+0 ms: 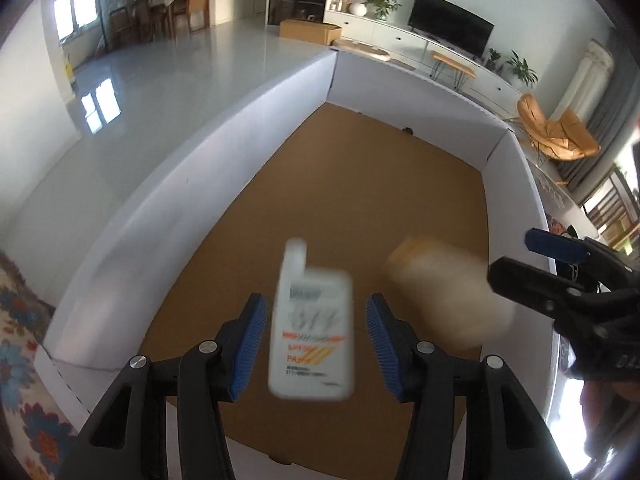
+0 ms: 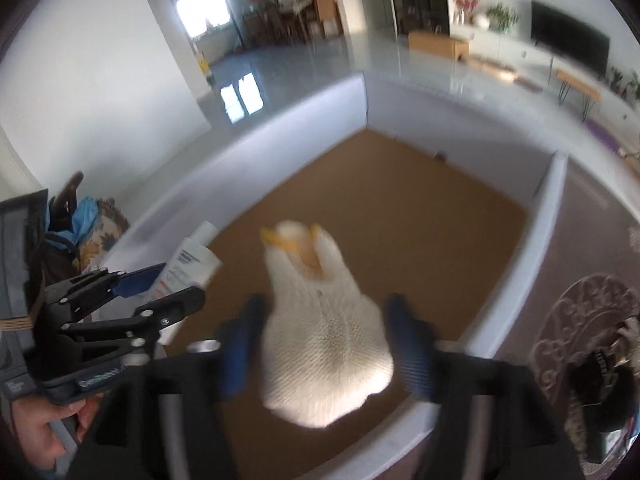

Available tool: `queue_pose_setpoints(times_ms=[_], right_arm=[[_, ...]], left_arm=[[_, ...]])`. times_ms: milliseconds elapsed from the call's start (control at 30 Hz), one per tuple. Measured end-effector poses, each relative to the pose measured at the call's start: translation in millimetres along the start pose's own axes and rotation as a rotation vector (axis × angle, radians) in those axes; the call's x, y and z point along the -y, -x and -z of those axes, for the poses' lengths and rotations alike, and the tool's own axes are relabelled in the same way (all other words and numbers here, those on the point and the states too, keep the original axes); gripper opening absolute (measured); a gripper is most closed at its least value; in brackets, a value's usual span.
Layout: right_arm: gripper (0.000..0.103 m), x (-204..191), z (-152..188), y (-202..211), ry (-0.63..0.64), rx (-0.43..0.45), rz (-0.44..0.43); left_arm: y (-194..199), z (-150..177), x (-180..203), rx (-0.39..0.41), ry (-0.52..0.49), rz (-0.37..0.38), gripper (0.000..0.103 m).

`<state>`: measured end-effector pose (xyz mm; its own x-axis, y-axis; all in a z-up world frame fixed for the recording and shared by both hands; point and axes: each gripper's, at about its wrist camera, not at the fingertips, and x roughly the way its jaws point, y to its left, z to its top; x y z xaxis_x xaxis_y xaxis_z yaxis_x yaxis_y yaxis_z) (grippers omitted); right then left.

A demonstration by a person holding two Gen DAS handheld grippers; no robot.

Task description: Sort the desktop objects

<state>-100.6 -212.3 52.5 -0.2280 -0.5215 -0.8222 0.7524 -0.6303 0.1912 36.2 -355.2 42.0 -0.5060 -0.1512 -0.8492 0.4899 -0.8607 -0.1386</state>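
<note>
Below both grippers stands a large white box (image 1: 256,120) with a brown cardboard floor (image 1: 360,184), and its low white walls enclose the floor on all sides that the views show. Beyond the box, a pale glossy room floor (image 1: 200,60) reaches to a television (image 1: 450,26) and an orange chair (image 1: 556,132) at the far side.

Over this brown floor, in the right wrist view, a white knitted soft toy (image 2: 324,332) with yellow-orange parts at its top lies between the fingers of the right gripper (image 2: 326,344). The jaws are spread wide, and a narrow gap shows on each side of the toy, so the blue pads do not press on it. The toy is blurred; it seems to be loose in the air, but I cannot tell this for certain. In the left wrist view the same toy appears only as a pale smear at the right.

The white bottle (image 1: 312,324) with grey and orange print is smaller. It stands upright between the fingers of the left gripper (image 1: 316,340), also above the brown floor. The blue ribbed pads (image 1: 250,336) are apart from the bottle on both sides, so this gripper is open too, and the bottle is blurred.

At the lower left of the right wrist view, a hand (image 2: 36,432) of the person holds the left gripper.
</note>
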Motion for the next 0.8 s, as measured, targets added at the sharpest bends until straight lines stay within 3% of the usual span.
queue_pose_setpoints(times_ms=[167,233,267,367,433,500,600,700,800], right_arm=[[0.090,7.6,20.0,32.7,-0.008,0.136,0.032],[0.094,16.0,42.4,67.2,-0.003,0.246,0.081],[0.102,24.5,55.9,86.4,-0.008,0.287,0.104],[0.103,68.2,113.7,126.5,-0.041,0.357,0.229],[0.103,98.8,150.0,142.1,-0.078,0.367,0.334],[0.103,140.3,200.1,151.7,-0.154,0.331,0.479],[0.103,190.3,257.3,150.0,-0.242,0.218,0.610],[0.103,221.4,300.1,146.4,-0.325,0.153,0.658],[0.103,235.9,316.2,144.4,-0.411,0.132,0.643]], left_arm=[[40.8,18.7,22.4,0.148,-0.008,0.016,0.063],[60.9,24.0,55.4,0.213,-0.031,0.081,0.072],[73.4,28.4,73.7,0.246,-0.046,0.129,0.075],[109.9,53.7,129.7,0.354,-0.111,0.288,0.102],[119.9,75.3,168.6,0.409,-0.160,0.368,0.103],[101.4,95.4,209.3,0.373,-0.218,0.420,0.103],[39.2,123.2,261.8,0.234,-0.271,0.422,0.103],[-8.5,144.6,294.4,0.142,-0.298,0.413,0.103],[-41.6,154.1,307.7,0.110,-0.333,0.368,0.103]])
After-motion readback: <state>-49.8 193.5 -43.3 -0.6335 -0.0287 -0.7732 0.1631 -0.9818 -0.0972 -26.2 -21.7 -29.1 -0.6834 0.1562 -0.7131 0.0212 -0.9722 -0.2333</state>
